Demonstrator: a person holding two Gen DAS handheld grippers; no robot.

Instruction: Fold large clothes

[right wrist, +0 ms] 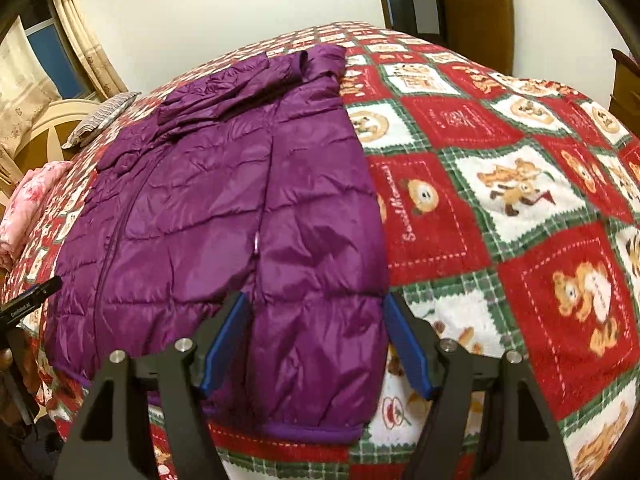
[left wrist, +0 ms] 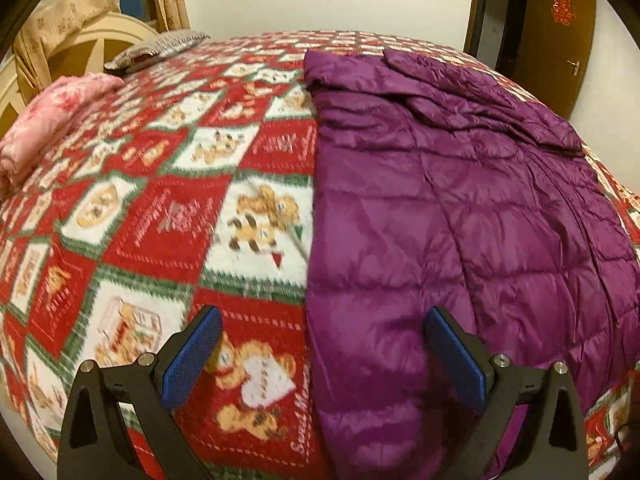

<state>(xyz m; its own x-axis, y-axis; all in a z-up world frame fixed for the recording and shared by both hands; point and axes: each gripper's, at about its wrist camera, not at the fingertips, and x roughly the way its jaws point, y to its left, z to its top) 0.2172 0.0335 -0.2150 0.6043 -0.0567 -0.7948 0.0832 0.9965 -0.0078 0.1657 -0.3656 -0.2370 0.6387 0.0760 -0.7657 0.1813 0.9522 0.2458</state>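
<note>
A purple quilted jacket (left wrist: 460,220) lies flat on a bedspread (left wrist: 160,208) of red, green and white squares with bears. One sleeve (left wrist: 480,96) is folded across its upper part. My left gripper (left wrist: 324,356) hangs open above the jacket's left side edge near the hem, one blue pad (left wrist: 192,360) over the bedspread and the other over the jacket. In the right wrist view my right gripper (right wrist: 316,344) is open above the right hem corner of the jacket (right wrist: 220,220), not pressing on the cloth. A black part of the left gripper's body (right wrist: 28,300) shows at the left edge.
A folded pink quilt (left wrist: 52,120) and a striped pillow (left wrist: 160,46) lie at the head of the bed by a cream headboard (left wrist: 100,40). Curtains (right wrist: 80,40) hang behind. A brown door (right wrist: 480,8) stands beyond the far side. The bedspread's bare part (right wrist: 500,200) stretches right of the jacket.
</note>
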